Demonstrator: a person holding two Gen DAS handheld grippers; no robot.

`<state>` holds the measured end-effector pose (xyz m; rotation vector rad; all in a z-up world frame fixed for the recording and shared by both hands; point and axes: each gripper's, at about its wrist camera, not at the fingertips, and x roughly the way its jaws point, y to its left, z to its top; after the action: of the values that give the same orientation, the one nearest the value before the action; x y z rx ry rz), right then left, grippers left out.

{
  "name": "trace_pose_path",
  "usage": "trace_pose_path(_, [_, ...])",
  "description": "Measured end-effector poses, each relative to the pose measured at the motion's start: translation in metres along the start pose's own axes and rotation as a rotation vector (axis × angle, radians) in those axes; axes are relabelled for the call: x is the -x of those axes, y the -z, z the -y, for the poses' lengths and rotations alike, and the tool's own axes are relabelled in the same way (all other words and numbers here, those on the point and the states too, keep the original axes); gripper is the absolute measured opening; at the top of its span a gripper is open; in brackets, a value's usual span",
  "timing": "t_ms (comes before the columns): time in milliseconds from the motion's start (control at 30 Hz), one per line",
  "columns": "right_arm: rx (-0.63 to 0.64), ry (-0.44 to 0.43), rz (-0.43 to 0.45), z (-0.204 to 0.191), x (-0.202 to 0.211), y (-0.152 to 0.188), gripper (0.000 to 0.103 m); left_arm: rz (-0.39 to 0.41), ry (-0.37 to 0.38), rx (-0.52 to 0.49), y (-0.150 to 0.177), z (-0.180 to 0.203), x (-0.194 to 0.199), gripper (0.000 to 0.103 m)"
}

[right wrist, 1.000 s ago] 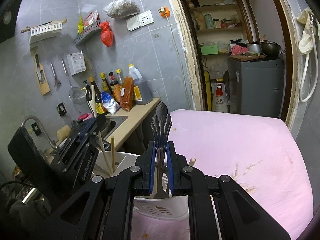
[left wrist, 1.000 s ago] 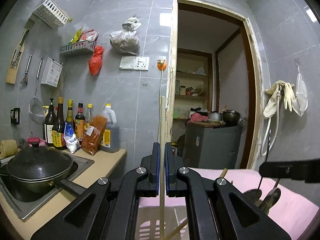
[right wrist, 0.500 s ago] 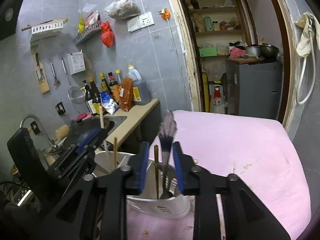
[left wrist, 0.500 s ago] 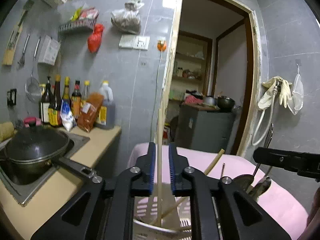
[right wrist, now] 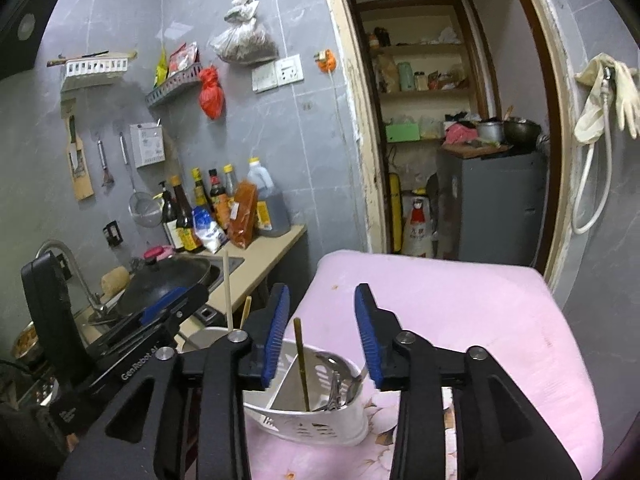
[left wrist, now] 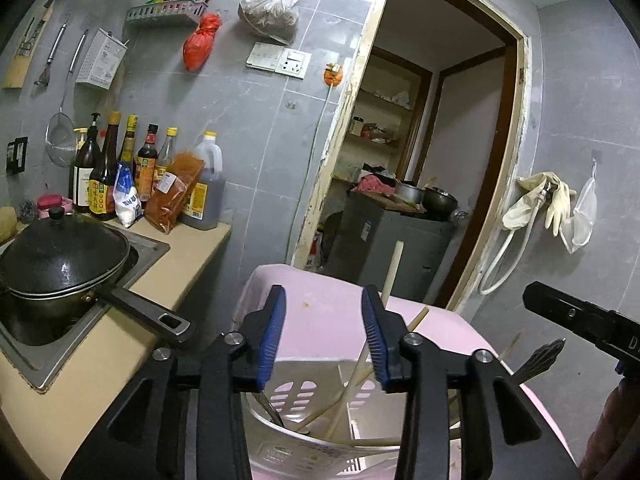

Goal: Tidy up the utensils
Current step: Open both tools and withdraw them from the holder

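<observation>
Opening: left gripper jaws, empty | opening: right gripper jaws, empty | chopsticks, spoons in white holder

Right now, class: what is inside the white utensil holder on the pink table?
The white utensil holder has a divider; metal cutlery and pale chopsticks stand inside. Its walls hide their lower ends and the bottom.
</observation>
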<state>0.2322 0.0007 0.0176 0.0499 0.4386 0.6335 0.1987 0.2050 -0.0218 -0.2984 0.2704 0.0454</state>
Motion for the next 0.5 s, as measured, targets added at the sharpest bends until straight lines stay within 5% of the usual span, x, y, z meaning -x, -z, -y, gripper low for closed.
trace_pose_path(333, [-0.019,0.077,0.033,0.006,0.019,0.001,0.057,-0.011,-0.06,0.005,-0.015,-0.001,0.011,0.06])
trace_pose_path(400, [-0.03,0.09,0.038,0.01,0.023,0.003,0.069,-0.014,-0.071,0.001,-0.016,-0.001,0.013,0.062])
trace_pose_path(500, [-0.04,0.107,0.042,0.014,0.029,0.004,0.07,-0.028,-0.088,-0.007,-0.017,0.001,0.014,0.064])
